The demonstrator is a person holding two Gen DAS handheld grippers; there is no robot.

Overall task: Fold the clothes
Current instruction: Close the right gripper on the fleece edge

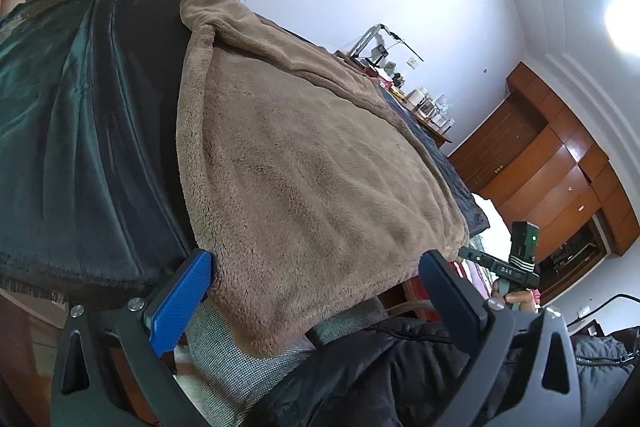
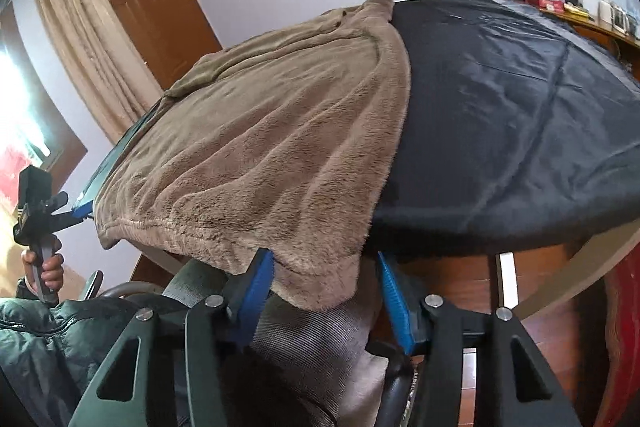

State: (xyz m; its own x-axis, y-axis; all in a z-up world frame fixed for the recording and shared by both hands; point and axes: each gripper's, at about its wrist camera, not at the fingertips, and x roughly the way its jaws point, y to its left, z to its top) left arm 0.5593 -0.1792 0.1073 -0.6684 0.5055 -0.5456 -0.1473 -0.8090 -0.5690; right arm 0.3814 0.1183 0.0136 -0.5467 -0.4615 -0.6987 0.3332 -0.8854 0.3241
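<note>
Leftmost, the left tongs stand wide apart at the near edge of the worktop, which is draped in a dark cloth. A tan fleece garment lies spread flat on that cloth, and its near hem hangs over the edge, falling into the gap between the two blue pads. The left pad sits just beside the hem's left border; whether it touches the fabric cannot be told. The right pad is apart from it. Further right, the right tongs are partly apart below the garment's overhanging right corner, which droops between the blue fingers. The left finger lies against the fleece; the right one stands clear, so nothing is clamped. Right of the garment, the dark cloth lies bare. A hand grips the left tool's handle.
</note>
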